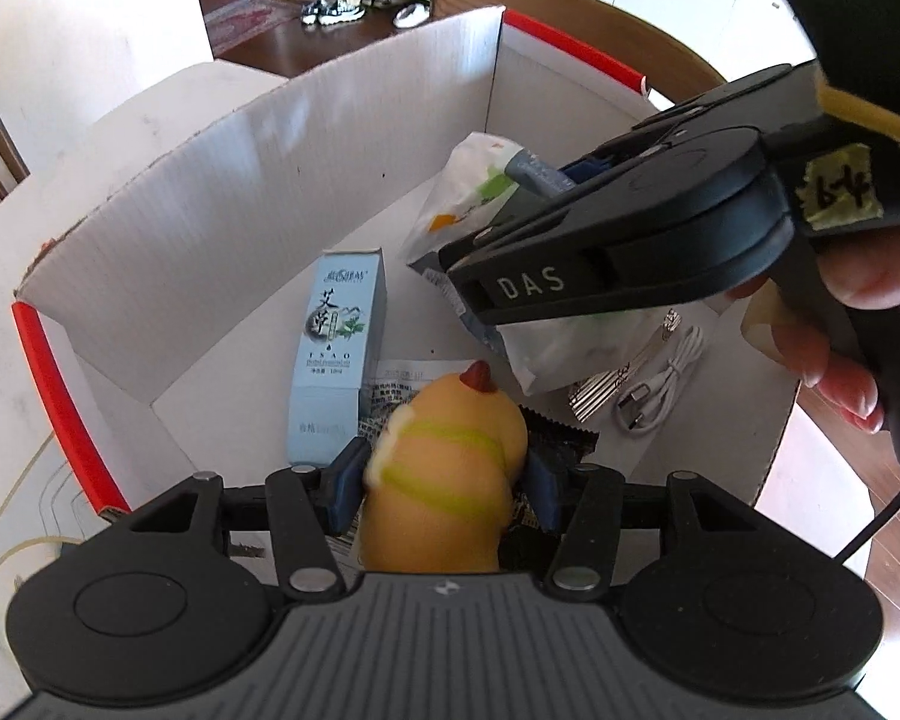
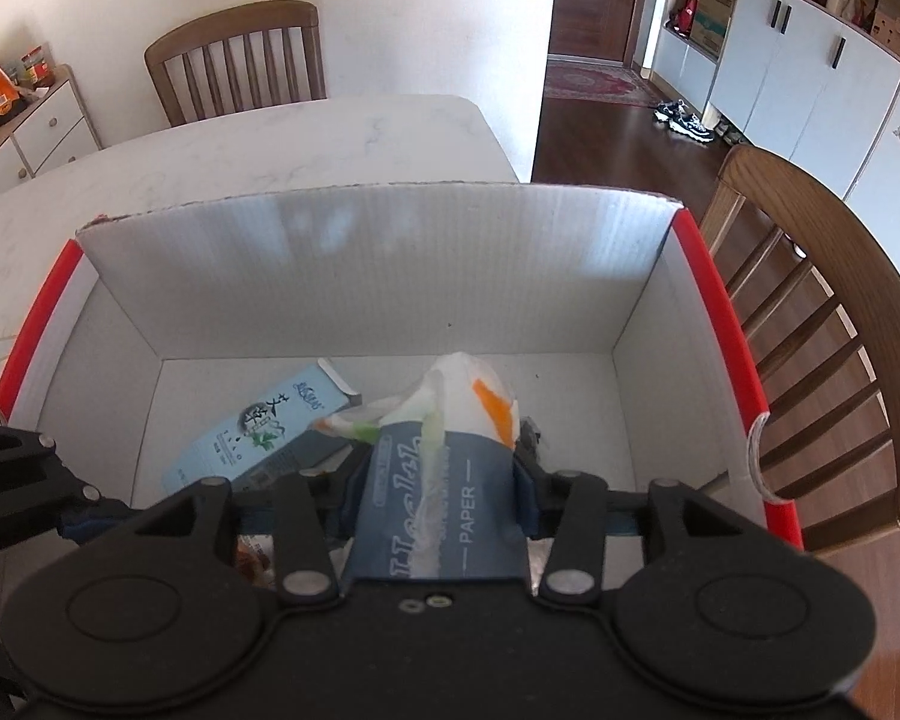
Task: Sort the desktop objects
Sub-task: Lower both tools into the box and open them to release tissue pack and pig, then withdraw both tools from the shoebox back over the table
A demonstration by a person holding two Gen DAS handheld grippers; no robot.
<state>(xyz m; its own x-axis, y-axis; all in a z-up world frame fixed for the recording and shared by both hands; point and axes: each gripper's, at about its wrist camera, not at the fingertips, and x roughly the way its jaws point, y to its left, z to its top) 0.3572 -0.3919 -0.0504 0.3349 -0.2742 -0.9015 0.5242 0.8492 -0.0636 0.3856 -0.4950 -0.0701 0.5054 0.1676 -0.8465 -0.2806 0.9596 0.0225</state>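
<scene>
White corrugated cardboard fills both views: an open box [image 2: 354,264] with red-edged sides sits on a pale marbled bench [image 2: 306,138], and both hands are down inside it. The left hand-held gripper [image 1: 441,474] has a yellow rubber toy [image 1: 444,462] with green stripes and a red tip between its blue pads [image 1: 345,480], long axis running straight ahead along the fingers and pointing down toward the box floor; the pads sit against its flanks, so I read that as a hold. The right hand-held gripper [image 2: 438,480] carries a pack of paper tissues [image 2: 444,468], long side also running forward between the pads; whether they press on it I cannot tell, the jaws standing at a middling width. From the left view the right one reaches in from the right, above the clutter, the tissue pack hanging below it. On the box floor lie a pale blue carton [image 1: 339,354], a coiled white cable [image 1: 660,384] and a dark wrapper [image 1: 561,438]. Release looks like the move in hand, and the toy sits low, just over the papers beside the carton. Wooden chairs [image 2: 234,54] ring the bench; beyond are a dark wood floor, white cabinets [image 2: 810,78] and shoes [image 2: 684,120].
</scene>
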